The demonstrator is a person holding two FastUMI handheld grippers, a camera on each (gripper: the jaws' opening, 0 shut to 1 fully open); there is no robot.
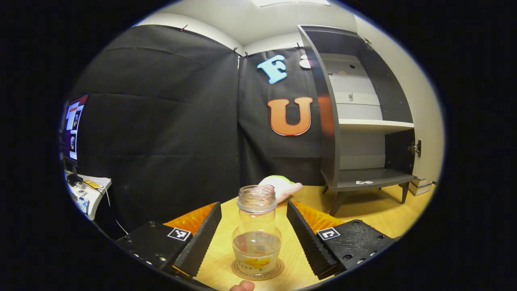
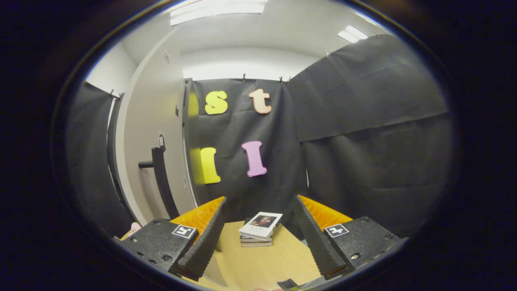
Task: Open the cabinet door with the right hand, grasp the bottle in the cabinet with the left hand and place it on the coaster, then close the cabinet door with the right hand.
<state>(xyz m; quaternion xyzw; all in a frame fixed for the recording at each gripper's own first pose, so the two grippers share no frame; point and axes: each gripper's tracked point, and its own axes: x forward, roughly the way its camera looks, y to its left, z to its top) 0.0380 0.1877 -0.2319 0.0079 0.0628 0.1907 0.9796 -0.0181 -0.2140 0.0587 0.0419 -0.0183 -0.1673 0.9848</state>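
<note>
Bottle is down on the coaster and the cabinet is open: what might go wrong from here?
1. The bottle has no cap and holds liquid; the open left gripper flanks it closely, so a skewed retreat might tip it off the coaster.
2. The right gripper points past the cabinet door handle, so closing needs re-aiming, near the stacked books.

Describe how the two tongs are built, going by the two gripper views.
The left tongs and right tongs look alike: two long wedge fingers with ribbed inner faces, each on a black block body with screw heads. Every body carries a small square black-and-white marker. Orange ribbed panels sit behind the fingers. No cables or sleeves are visible.
</note>
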